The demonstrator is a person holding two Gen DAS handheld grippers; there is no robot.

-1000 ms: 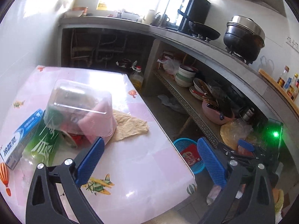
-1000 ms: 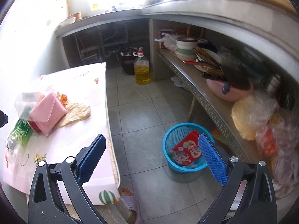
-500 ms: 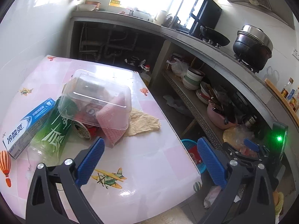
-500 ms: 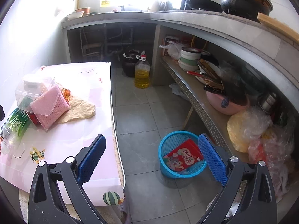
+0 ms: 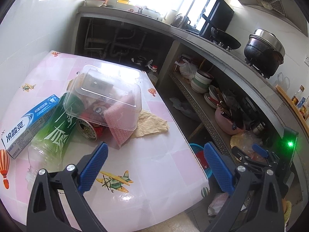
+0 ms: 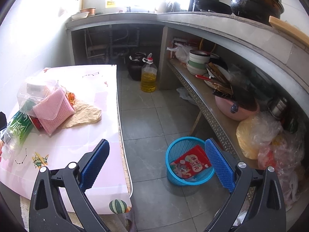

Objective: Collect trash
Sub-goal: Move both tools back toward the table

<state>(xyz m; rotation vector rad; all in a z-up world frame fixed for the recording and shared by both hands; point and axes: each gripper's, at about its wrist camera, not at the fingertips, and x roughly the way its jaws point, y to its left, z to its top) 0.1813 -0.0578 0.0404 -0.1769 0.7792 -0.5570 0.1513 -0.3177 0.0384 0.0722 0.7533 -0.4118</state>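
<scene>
A heap of trash lies on the pink table: a clear plastic box on top, a pink mesh pouch, a red can, a green bottle, a toothpaste carton and crumpled brown paper. My left gripper hovers open just in front of the heap, holding nothing. My right gripper is open and empty over the floor, between the table's edge and the blue bin, which holds a red packet. The heap also shows in the right wrist view, with the clear box uppermost.
A concrete counter with pots runs along the right; its lower shelf carries bowls, a pink basin and plastic bags. An oil jug and a dark jar stand on the tiled floor. A white wall borders the table on the left.
Both grippers have pulled back and tilted up a little, so the heap and the bin sit farther off in view. Both stay open; nothing was picked up.
</scene>
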